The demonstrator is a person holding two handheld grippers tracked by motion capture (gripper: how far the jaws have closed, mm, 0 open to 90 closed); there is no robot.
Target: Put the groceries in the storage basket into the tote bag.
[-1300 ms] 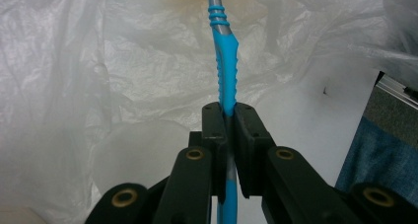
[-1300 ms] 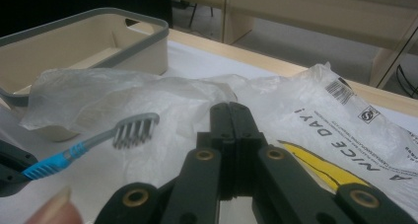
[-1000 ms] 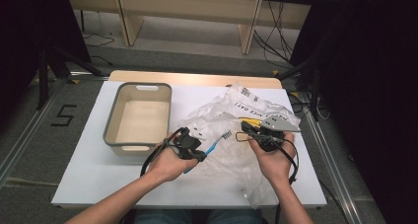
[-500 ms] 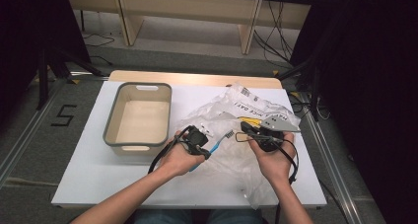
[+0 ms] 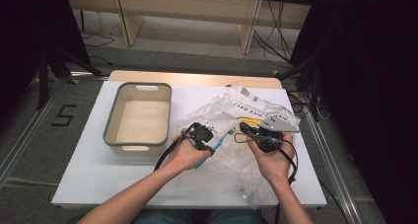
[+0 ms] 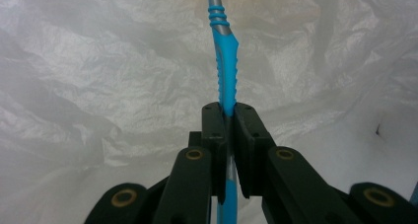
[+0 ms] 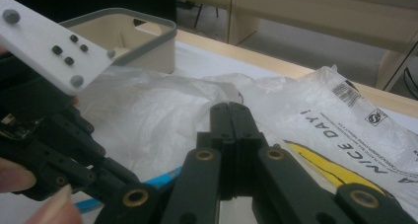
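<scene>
1. My left tongs (image 6: 226, 110) are clamped on a blue toothbrush (image 6: 224, 71), gripping its ribbed handle; its grey neck runs on ahead over the crumpled plastic bag (image 5: 231, 135).
2. From the high view, the toothbrush lies slantwise across the bag, between my two hands, near the middle of the white worktop (image 5: 88, 179).
3. My right tongs (image 7: 230, 110) are pressed fully together; I cannot tell whether any of the bag's film is pinched between them.
4. A beige bin (image 5: 113, 135) with a grey rim stands just left of the bag.
</scene>
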